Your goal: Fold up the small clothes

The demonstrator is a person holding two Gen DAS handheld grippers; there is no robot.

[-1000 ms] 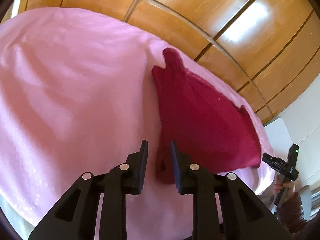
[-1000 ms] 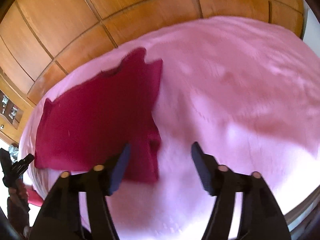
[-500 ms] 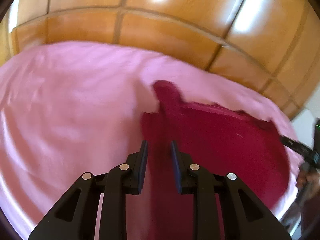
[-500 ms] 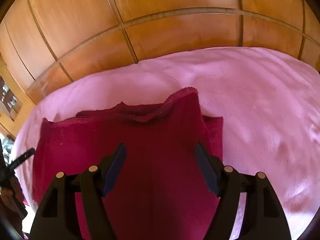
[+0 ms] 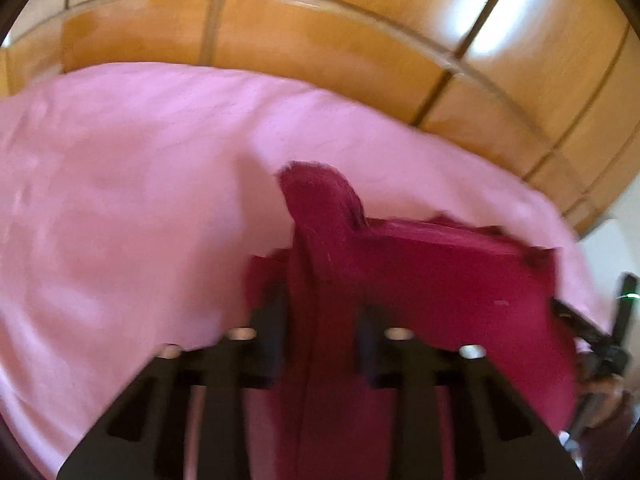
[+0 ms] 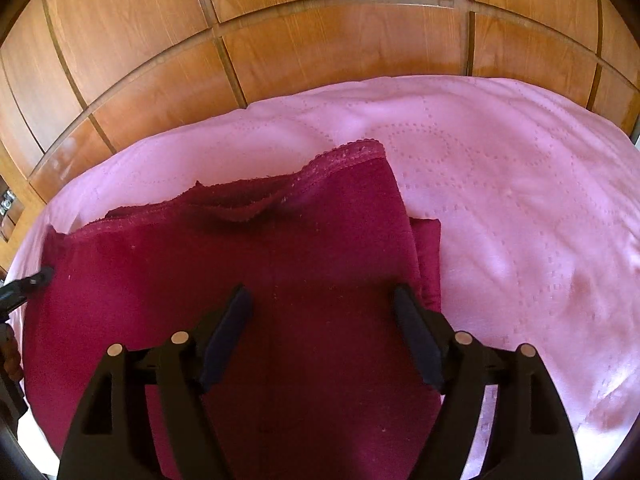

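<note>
A dark red garment [image 6: 256,272] with a lace-trimmed edge lies flat on the pink bedspread [image 6: 520,184]. My right gripper [image 6: 322,324] is open, its jaws wide apart just above the cloth. In the blurred left wrist view the garment [image 5: 440,280] fills the lower right. My left gripper [image 5: 320,320] hangs over its left edge, jaws parted with a fold of the cloth showing between them; whether they grip it is unclear. The other gripper [image 5: 600,340] shows at the far right of the left wrist view.
A wooden panelled wall [image 6: 320,32] runs right behind the bed. The pink bedspread [image 5: 120,200] spreads wide to the left of the garment in the left wrist view and to the right in the right wrist view.
Both grippers moved in over the garment from its edges. The right gripper stayed open. The left gripper's jaws have opened wider, with red cloth now between them.
</note>
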